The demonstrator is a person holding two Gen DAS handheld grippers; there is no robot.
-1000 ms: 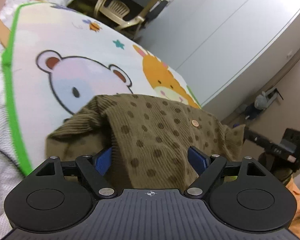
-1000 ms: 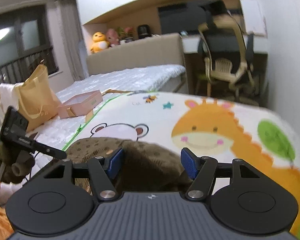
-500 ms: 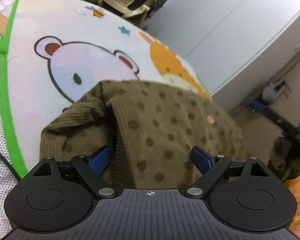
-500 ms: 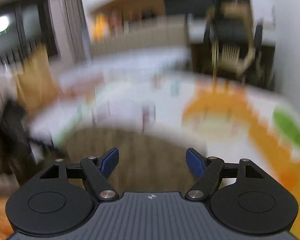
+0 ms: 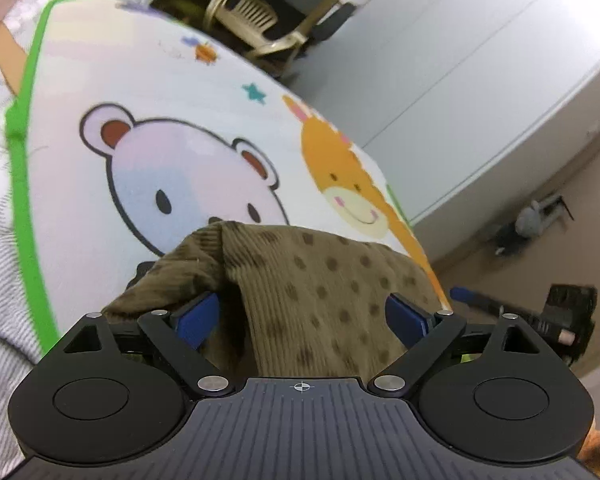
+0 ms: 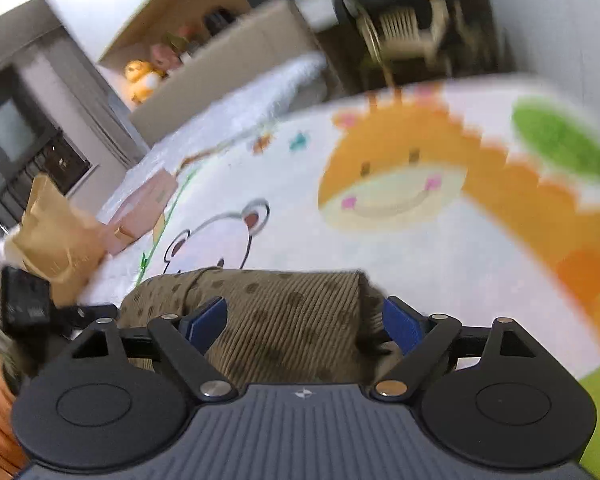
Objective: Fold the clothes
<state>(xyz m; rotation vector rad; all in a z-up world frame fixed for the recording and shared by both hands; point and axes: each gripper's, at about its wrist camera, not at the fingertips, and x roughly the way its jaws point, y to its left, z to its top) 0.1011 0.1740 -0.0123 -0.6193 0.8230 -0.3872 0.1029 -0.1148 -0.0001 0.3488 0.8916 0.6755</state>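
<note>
While the left claw [image 5: 302, 314] hangs low over the near edge of the bed, its blue fingers [image 5: 196, 316] stand wide apart with the brown dotted garment [image 5: 320, 300] lying between them on the cartoon mat [image 5: 80, 208]. Further right, the right claw [image 6: 302, 320] is spread apart too, straddling the same corduroy garment [image 6: 284, 320] beside the giraffe print [image 6: 396, 188].

Left gripper [image 5: 302, 316] jaws spread, olive dotted garment [image 5: 312, 292] between, cartoon mat [image 5: 180, 92]
</note>
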